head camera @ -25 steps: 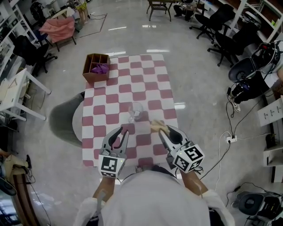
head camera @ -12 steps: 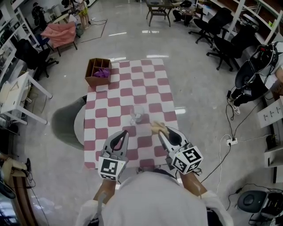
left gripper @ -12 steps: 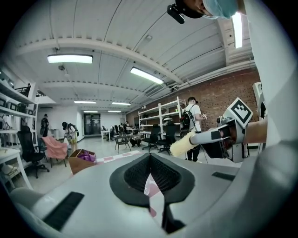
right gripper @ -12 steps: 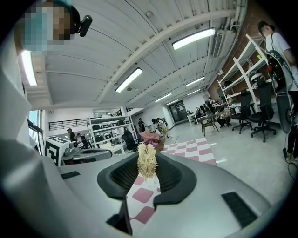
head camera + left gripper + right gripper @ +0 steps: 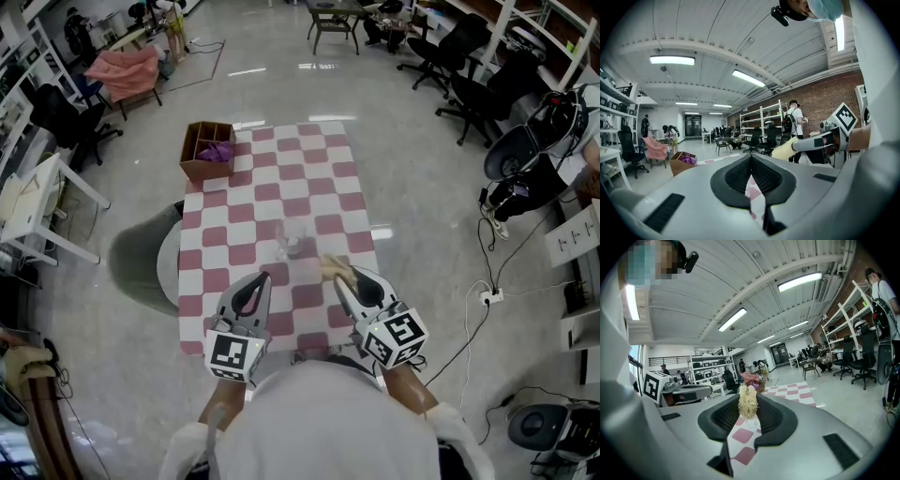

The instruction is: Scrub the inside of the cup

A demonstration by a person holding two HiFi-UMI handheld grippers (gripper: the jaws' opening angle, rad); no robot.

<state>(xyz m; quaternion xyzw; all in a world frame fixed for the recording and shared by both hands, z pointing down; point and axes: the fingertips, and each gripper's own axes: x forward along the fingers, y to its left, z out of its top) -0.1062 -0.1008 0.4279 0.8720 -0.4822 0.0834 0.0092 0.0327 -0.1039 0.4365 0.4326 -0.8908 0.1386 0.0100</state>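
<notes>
A clear cup (image 5: 292, 236) stands upright near the middle of the pink-and-white checkered table (image 5: 323, 173). Both grippers hover over the table's near edge, short of the cup. My left gripper (image 5: 260, 279) is shut with nothing between its pads (image 5: 740, 173). My right gripper (image 5: 340, 275) is shut on a pale yellow fibrous scrubbing brush (image 5: 332, 266), whose tuft (image 5: 747, 401) sticks up past the jaws. From the left gripper view the brush (image 5: 785, 150) shows at the right, sticking out of the right gripper.
A brown cardboard divider box (image 5: 208, 150) with purple items sits at the table's far left corner. A grey round seat (image 5: 141, 261) stands left of the table. Office chairs (image 5: 469, 66) and cables (image 5: 487, 281) lie to the right. A person (image 5: 794, 123) stands by the shelves.
My left gripper's jaws have closed from slightly apart to shut. Both grippers stay near the table's front edge; the head view has shifted slightly.
</notes>
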